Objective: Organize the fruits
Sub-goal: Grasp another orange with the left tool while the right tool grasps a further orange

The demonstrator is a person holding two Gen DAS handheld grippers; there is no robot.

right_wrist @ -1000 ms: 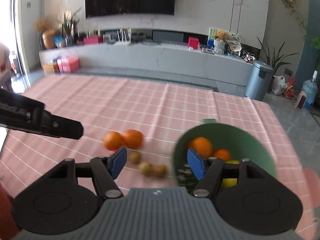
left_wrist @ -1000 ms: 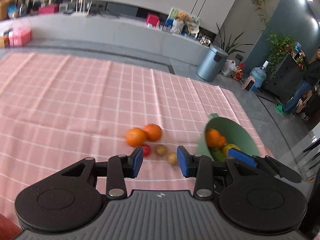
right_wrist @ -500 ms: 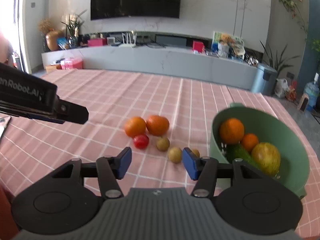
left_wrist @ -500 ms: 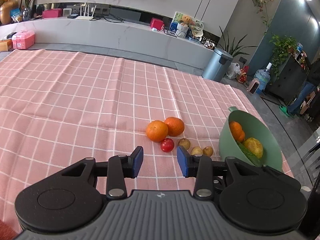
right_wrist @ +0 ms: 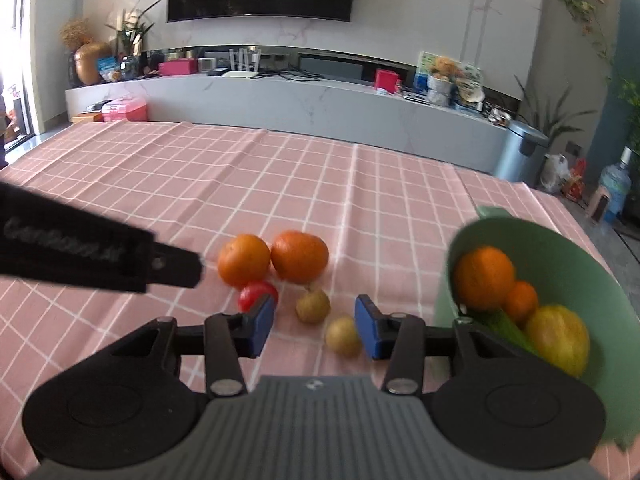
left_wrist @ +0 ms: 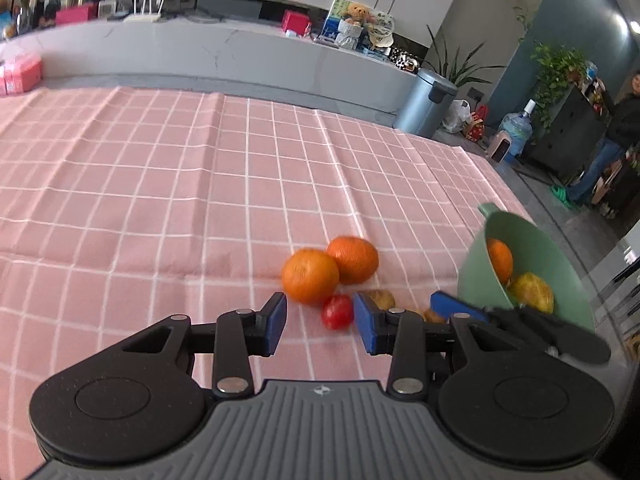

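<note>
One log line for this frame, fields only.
left gripper: open, empty | right gripper: closing, empty | tomato: on cloth | bowl: fruit inside

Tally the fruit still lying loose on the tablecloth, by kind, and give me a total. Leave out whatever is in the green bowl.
Oranges: 2, and
Small red fruit: 1
Small brown fruits: 3, two in the right wrist view, a third partly hidden behind the left gripper in the left wrist view
Total: 6

Both wrist cameras are looking steeply down, close over the pink checked cloth (left_wrist: 168, 184), sharing the oranges (right_wrist: 298, 256) at twelve o'clock and the green bowl (left_wrist: 532, 236) at three.
</note>
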